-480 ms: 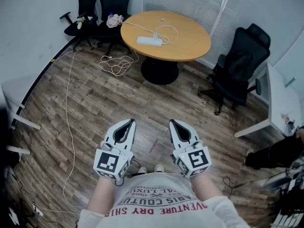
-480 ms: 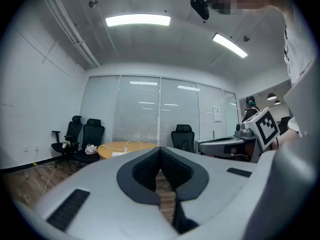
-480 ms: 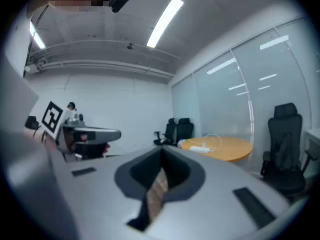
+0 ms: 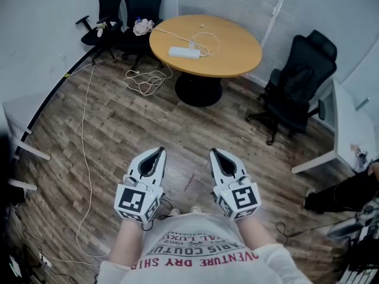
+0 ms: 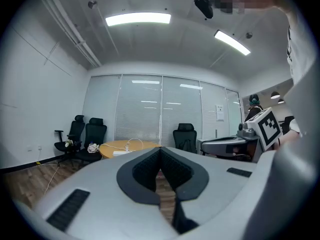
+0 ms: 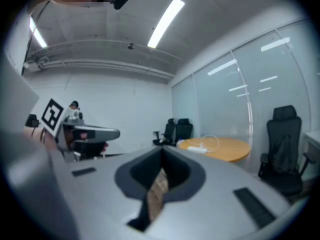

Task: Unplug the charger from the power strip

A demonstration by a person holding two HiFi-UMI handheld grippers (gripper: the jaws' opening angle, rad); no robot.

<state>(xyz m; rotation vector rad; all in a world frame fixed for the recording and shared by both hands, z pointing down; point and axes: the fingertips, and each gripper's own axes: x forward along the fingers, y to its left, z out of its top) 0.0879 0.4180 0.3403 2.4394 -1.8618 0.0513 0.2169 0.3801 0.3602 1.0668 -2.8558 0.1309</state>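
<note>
The left gripper (image 4: 159, 152) and the right gripper (image 4: 213, 154) are both sitting closed with nothing between their jaws; each gripper view is showing its dark pads meeting tip to tip. The person is holding them side by side, roughly level, close in front of the body and above the wooden floor (image 4: 118, 123).

The power strip (image 4: 184, 52) is lying straight ahead and well apart from both, on the round desk (image 4: 237, 61) across the room, its long axis running roughly left to right in the head view. The white charger (image 4: 192, 42) seems to be standing toward its right end, with its cable (image 4: 212, 40) looping over the desk top. The strip is lying about midway between the two hands, so neither is clearly nearer; both will be needing a long forward approach.
</note>
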